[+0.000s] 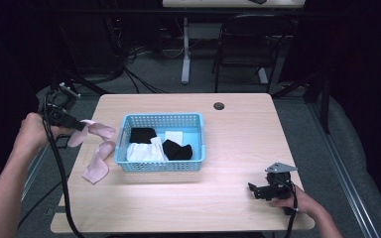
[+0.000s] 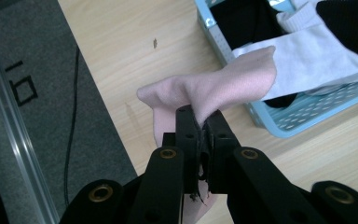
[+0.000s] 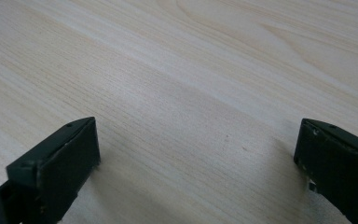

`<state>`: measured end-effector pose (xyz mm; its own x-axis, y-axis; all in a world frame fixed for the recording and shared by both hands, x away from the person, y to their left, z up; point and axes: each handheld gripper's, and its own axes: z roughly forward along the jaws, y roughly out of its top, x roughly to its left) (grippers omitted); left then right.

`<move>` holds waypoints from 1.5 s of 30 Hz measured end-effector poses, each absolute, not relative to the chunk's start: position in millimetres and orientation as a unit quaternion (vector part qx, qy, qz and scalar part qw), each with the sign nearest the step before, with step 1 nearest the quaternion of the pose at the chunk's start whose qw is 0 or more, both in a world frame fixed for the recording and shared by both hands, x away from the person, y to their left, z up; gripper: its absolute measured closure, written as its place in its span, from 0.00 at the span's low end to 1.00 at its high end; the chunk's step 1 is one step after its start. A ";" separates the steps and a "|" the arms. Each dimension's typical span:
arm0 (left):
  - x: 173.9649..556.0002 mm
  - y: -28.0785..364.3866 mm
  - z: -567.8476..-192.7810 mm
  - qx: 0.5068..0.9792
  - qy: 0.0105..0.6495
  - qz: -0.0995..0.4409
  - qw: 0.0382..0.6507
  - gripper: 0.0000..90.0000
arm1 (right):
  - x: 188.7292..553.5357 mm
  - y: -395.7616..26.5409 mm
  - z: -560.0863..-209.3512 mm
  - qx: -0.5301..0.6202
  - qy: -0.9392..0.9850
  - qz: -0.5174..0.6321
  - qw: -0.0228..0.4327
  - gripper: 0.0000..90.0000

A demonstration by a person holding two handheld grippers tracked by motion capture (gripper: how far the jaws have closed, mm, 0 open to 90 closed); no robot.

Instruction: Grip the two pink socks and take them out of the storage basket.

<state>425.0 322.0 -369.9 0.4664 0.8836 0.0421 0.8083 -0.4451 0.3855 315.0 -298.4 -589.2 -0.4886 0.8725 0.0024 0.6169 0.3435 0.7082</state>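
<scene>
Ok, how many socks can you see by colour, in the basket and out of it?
pink socks: 2 by the look of it, left of the blue basket, pinched in the left gripper
black socks: 2, in the basket
white socks: 2, in the basket
Total: 6

The left gripper (image 1: pixel 79 126) sits at the left of the high view, its jaws pressed tightly together. The left hand (image 1: pixel 32 131) holds it with the forearm entering from the lower left. The right gripper (image 1: pixel 256 191) rests at the lower right, jaws wide apart, with the right hand (image 1: pixel 297 203) behind it.
</scene>
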 end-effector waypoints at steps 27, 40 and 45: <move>435.9 336.1 -510.8 0.812 0.572 0.036 0.112 0.94 | 314.7 -298.2 -589.2 0.467 0.796 0.331 0.195 0.00; 433.6 340.6 -537.7 0.801 0.583 0.016 0.137 0.81 | 314.7 -298.2 -589.2 0.467 0.796 0.331 0.195 0.00; 425.1 341.1 -526.1 0.797 0.585 0.031 0.149 0.66 | 314.7 -298.2 -589.2 0.467 0.796 0.331 0.195 0.00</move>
<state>425.1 341.1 -526.1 0.3139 0.9412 -0.1249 0.9228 -0.2714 0.2734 314.7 -298.2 -589.2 -0.4871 0.8734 -0.0015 0.6147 0.3441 0.7097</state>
